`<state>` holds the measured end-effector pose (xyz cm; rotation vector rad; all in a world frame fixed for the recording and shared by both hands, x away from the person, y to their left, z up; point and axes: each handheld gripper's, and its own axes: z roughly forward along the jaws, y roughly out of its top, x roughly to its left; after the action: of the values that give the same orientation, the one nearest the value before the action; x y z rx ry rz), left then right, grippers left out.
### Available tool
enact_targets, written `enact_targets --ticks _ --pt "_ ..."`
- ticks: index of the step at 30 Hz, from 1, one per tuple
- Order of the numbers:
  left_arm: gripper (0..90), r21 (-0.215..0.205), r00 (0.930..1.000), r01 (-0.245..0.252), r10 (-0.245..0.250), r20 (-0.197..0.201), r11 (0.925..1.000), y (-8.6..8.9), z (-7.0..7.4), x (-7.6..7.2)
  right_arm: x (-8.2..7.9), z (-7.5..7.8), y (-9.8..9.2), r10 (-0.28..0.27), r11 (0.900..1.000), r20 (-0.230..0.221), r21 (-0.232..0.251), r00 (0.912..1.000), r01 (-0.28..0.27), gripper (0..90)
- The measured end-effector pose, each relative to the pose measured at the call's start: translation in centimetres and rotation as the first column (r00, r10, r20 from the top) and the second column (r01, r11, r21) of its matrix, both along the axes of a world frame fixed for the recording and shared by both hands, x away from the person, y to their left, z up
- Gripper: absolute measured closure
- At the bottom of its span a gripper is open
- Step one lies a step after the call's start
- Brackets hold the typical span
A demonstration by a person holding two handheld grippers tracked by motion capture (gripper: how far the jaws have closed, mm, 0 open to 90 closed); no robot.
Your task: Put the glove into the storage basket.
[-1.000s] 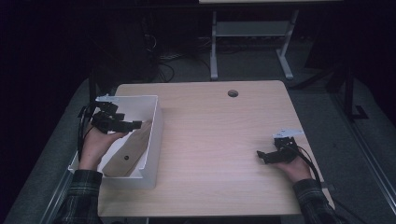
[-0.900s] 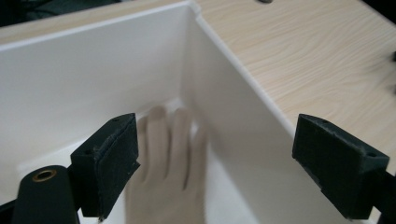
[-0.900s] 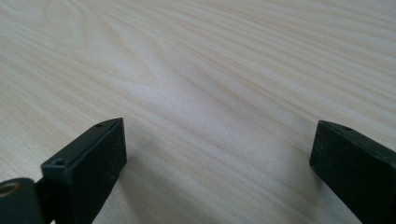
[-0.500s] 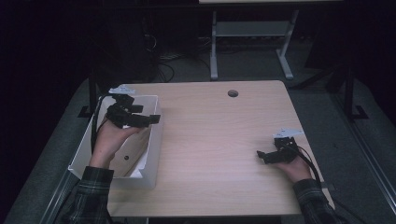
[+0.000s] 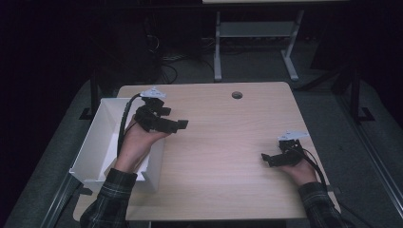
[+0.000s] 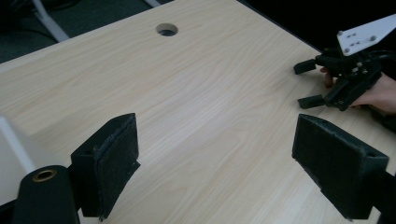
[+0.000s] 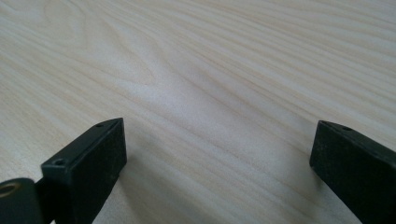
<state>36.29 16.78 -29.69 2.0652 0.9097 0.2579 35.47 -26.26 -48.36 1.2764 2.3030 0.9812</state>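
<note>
White bin (image 5: 95,142) sits at the table's (image 5: 228,156) left edge; my left gripper (image 5: 178,124) hangs above its rim, wide open, empty. My right gripper (image 5: 267,159) rests open, empty; nothing is picked up yet, I judge.

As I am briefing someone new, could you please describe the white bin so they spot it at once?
Start at the light wooden table and go to its left edge. The white bin sits there, beneath the left gripper. It is the table's one open, straight-walled container.
</note>
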Motion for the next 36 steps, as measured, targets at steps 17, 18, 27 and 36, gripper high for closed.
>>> enact_targets --ticks 17,18,27,36 --pt "14.0 0.008 0.9953 0.094 -0.094 0.023 0.9955 -5.6 -3.1 -0.7 0.0 0.0 0.0 0.000 1.000 0.000 0.000 1.0000 0.000 3.3" --pt "14.0 0.013 0.9945 0.102 -0.103 0.023 0.9947 -5.8 -3.4 -0.7 0.0 0.0 0.0 0.001 1.000 0.001 0.000 1.0000 -0.001 3.3" --pt "14.0 0.037 0.9880 0.154 -0.154 -0.002 0.9873 -7.4 -7.0 -1.0 0.0 0.0 0.0 0.001 1.000 0.001 0.001 1.0000 -0.001 3.3" --pt "14.0 0.055 0.9816 0.190 -0.189 -0.027 0.9802 -8.0 -10.7 -1.4 0.0 0.0 0.0 0.002 1.000 0.001 0.000 1.0000 -0.002 3.3"
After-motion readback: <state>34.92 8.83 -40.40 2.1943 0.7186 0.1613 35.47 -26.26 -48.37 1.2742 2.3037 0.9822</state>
